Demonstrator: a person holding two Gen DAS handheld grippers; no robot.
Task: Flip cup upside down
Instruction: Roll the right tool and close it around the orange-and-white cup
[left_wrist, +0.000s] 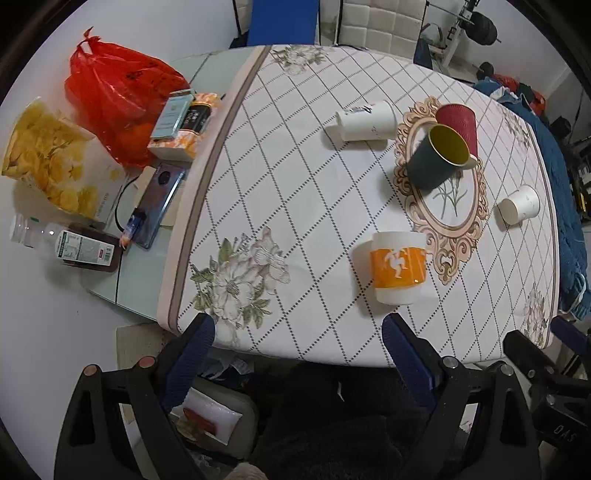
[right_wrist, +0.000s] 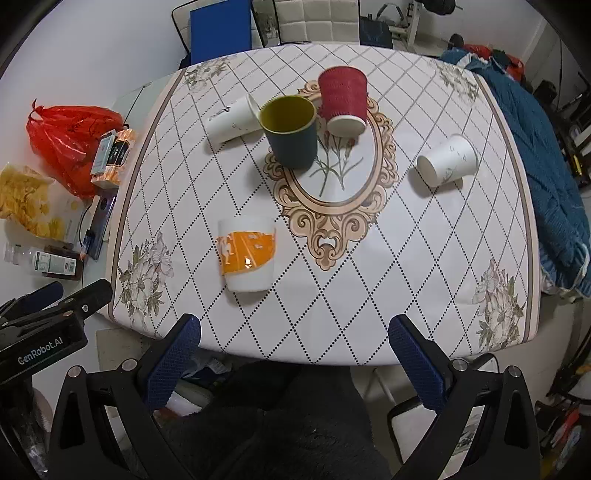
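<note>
Several cups are on the patterned tablecloth. A dark green cup with a yellow inside stands upright, mouth up, near the middle; it also shows in the left wrist view. A red ribbed cup lies tilted behind it. Two white paper cups lie on their sides. A white and orange cup stands mouth down, nearest me. My left gripper and right gripper are both open and empty, held back over the table's near edge.
Left of the cloth are a red plastic bag, a bag of chips, boxes, a phone and a bottle. A blue blanket hangs at the right edge. Chairs stand behind the table.
</note>
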